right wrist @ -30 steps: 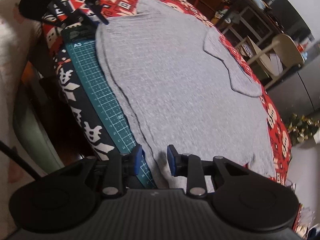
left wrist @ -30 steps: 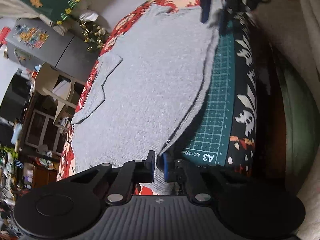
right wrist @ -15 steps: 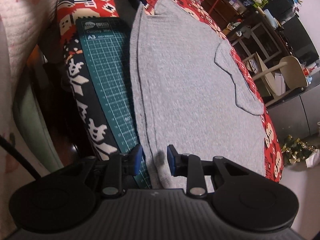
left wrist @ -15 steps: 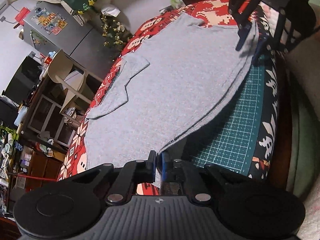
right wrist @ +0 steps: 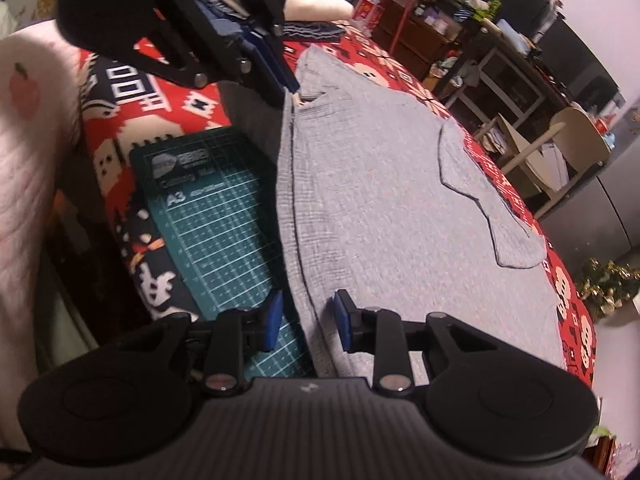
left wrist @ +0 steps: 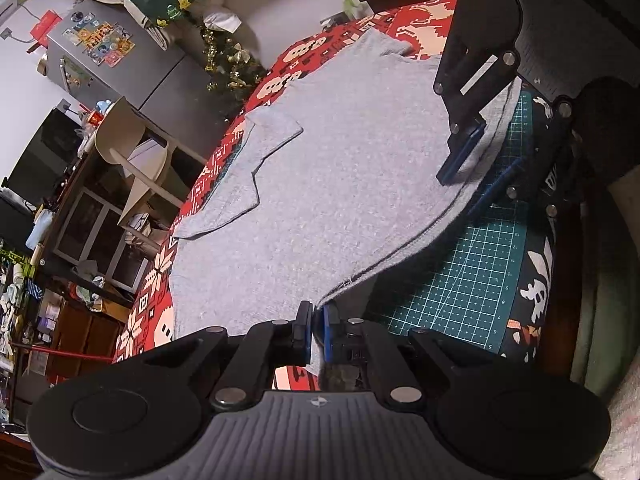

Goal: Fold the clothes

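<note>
1. Left wrist view: the grey shirt (left wrist: 340, 184) lies spread flat over a red patterned cloth (left wrist: 160, 276) on the desk, one short sleeve folded in on its far side.
2. The left claw (left wrist: 316, 330) has its blue pads together, clamped on the near corner of the shirt's hem; that corner is raised a little, with shadow under it on the green cutting mat (left wrist: 460, 276).
3. The shirt's hem edge runs from this claw across to the right claw (left wrist: 476, 164), whose upper blue finger lies over the fabric and lower finger sits under the edge, by the mat.
4. Right wrist view: the right claw (right wrist: 306, 322) stands partly apart, the hem edge passing between its two blue pads; whether the pads press on the cloth cannot be told.
5. From here the left claw (right wrist: 280, 76) shows at the far end of the same edge, pinched shut on the fabric.
6. The cutting mat (right wrist: 216, 232), marked A3, lies just beside the shirt, partly under its edge.
7. Beyond the desk stand a pale chair (left wrist: 136, 160), a grey fridge with stickers (left wrist: 104, 60) and dark shelving crowded with small things (right wrist: 480, 20).
8. A small tinsel-trimmed tree (left wrist: 228, 60) stands near the fridge.
9. Nothing lies on top of the shirt between the two claws.
</note>
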